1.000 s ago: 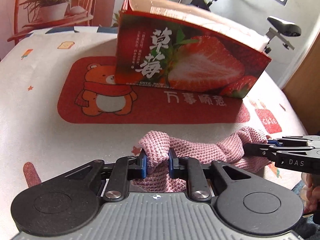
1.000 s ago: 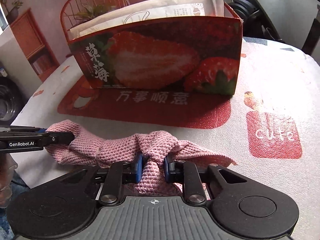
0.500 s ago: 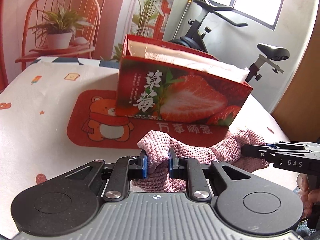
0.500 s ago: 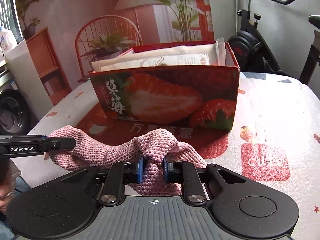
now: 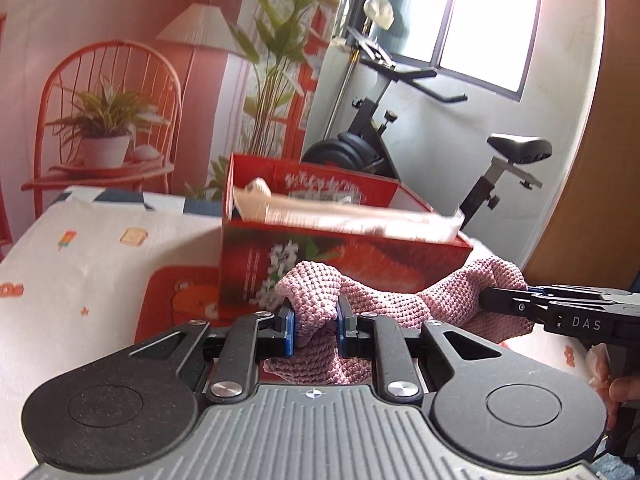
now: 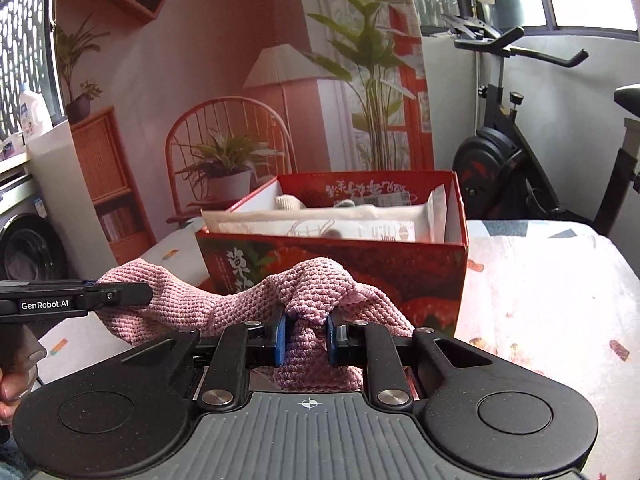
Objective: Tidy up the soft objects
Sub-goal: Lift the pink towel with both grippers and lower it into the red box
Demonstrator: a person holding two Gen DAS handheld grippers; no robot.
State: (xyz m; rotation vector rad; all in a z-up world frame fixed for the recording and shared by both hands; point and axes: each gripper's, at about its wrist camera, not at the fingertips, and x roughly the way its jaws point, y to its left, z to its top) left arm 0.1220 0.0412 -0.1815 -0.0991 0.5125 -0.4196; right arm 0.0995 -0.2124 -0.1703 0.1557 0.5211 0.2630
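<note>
Grippers: two. The left gripper [image 5: 314, 326] has its blue-padded fingers [image 5: 287, 328] clamped on one bunched end of the pink knitted cloth [image 5: 384, 300]. The right gripper [image 6: 304, 334] has its fingers [image 6: 280, 338] pinched on the other bunched end.
Each seen from the other: the right gripper [image 5: 504, 302] enters the left wrist view from the right edge, its tips buried in the cloth; the left gripper [image 6: 136, 294] enters the right wrist view from the left edge, likewise gripping the knit.
Cloth: one pink knitted cloth [image 6: 240, 304], stretched between the two grippers, sagging slightly in the middle, held up in front of the box and off the surface.
Box: one red strawberry box [image 5: 320, 264], open at the top, standing on the surface just behind the cloth; the same box [image 6: 432, 280] shows its strawberry print in the right wrist view.
Box contents: white flat packets [image 6: 320, 222] standing upright inside, count unclear, plus one small cream knitted item [image 6: 288, 202] at the back.
Surface: one, covered in a white patterned cloth [image 6: 540, 300]; a red bear mat [image 5: 180, 300] lies under the box.
Background: one exercise bike [image 5: 420, 128], one potted plant [image 5: 104, 132] on an orange chair.
</note>
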